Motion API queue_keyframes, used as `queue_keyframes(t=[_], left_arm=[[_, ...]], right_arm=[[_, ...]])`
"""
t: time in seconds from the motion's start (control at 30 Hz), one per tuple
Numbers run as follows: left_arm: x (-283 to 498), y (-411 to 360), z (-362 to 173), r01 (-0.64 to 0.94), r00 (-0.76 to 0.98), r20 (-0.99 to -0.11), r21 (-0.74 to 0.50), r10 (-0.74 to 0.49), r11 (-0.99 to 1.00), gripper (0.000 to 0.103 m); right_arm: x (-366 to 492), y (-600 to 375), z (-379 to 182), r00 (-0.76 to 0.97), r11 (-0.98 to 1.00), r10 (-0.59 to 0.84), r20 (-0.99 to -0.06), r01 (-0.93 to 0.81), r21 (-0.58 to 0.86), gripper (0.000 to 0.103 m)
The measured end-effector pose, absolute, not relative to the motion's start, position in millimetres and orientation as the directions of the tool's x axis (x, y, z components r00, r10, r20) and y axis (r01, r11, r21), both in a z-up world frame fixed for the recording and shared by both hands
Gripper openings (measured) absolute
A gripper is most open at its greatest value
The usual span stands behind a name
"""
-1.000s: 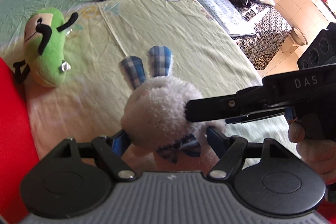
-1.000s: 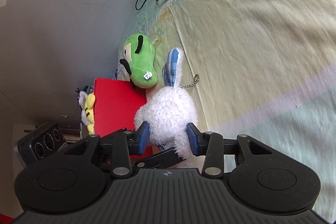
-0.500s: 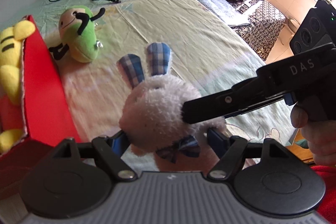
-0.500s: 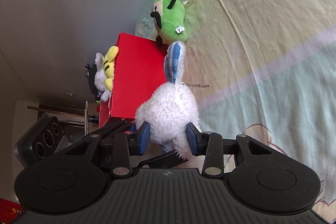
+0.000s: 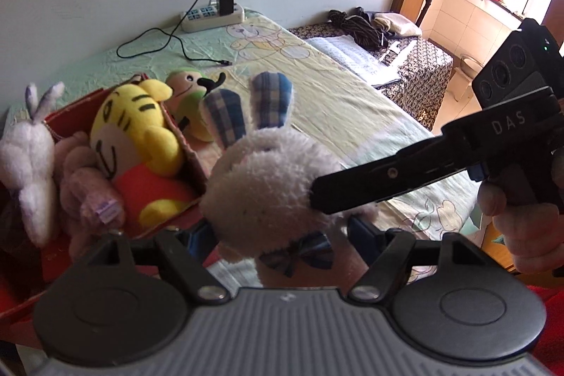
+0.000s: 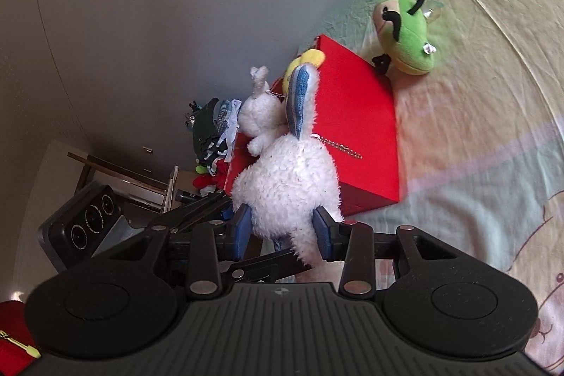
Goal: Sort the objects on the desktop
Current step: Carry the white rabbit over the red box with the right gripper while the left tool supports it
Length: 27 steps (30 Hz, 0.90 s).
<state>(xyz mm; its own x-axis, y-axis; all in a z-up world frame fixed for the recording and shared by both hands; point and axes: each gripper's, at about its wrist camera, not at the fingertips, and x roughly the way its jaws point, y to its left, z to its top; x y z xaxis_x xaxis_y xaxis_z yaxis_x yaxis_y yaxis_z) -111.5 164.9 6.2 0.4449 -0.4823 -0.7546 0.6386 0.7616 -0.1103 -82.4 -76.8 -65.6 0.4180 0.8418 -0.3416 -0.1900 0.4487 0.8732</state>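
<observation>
A white plush rabbit point(image 5: 268, 185) with blue plaid ears and a plaid bow hangs above the bed, held from two sides. My left gripper point(image 5: 282, 235) is shut on its lower body. My right gripper point(image 6: 282, 229) is shut on the same rabbit point(image 6: 289, 185); its black finger point(image 5: 387, 175) crosses in from the right. Just left of the rabbit stands an open red box point(image 5: 187, 147), whose side wall point(image 6: 352, 129) shows in the right wrist view. Behind the box a green plush point(image 5: 190, 101) lies on the sheet point(image 6: 405, 37).
The box holds a yellow tiger plush point(image 5: 134, 129), a small white rabbit point(image 5: 28, 157) and a pink plush point(image 5: 84, 185). A power strip point(image 5: 211, 18) with a black cable lies by the wall. A bench with clothes point(image 5: 370, 27) stands right of the bed. A hand point(image 5: 521, 228) grips the right gripper.
Both grippers have lifted the white rabbit and carried it left toward the red box. The box's open top and the toys in it have come into view.
</observation>
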Motion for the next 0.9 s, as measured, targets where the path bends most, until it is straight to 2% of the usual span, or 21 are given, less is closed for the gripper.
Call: queue_keyframes(t=[0.37,0.47,0.67,0.9], left_arm=[[-92.1,237.0,40.1,0.645,0.576,-0.664,0.01,-0.477,0.764,0.077],[-73.1,257.2,40.4,0.661,0.572,-0.668,0.032,-0.476,0.749,0.077],[-32.8,287.4,28.3,0.716,0.515,-0.694,0.027,-0.502,0.697,0.079],[-10.1,296.1,7.1,0.766,0.499,-0.716,0.101,-0.489,0.635,0.085]], right_arm=[[-70.5,-1.7,-34.7,0.525,0.461,0.817,-0.238,-0.347,0.817,0.041],[-62.6,18.4,-39.5,0.572,0.466,0.792,-0.212,-0.342,0.816,0.041],[-51.4,57.2,-48.4,0.657,0.543,0.719,-0.226,-0.328,0.773,0.04],[-47.5,81.0,-58.8,0.707,0.641,0.649,-0.281,-0.311,0.702,0.037]])
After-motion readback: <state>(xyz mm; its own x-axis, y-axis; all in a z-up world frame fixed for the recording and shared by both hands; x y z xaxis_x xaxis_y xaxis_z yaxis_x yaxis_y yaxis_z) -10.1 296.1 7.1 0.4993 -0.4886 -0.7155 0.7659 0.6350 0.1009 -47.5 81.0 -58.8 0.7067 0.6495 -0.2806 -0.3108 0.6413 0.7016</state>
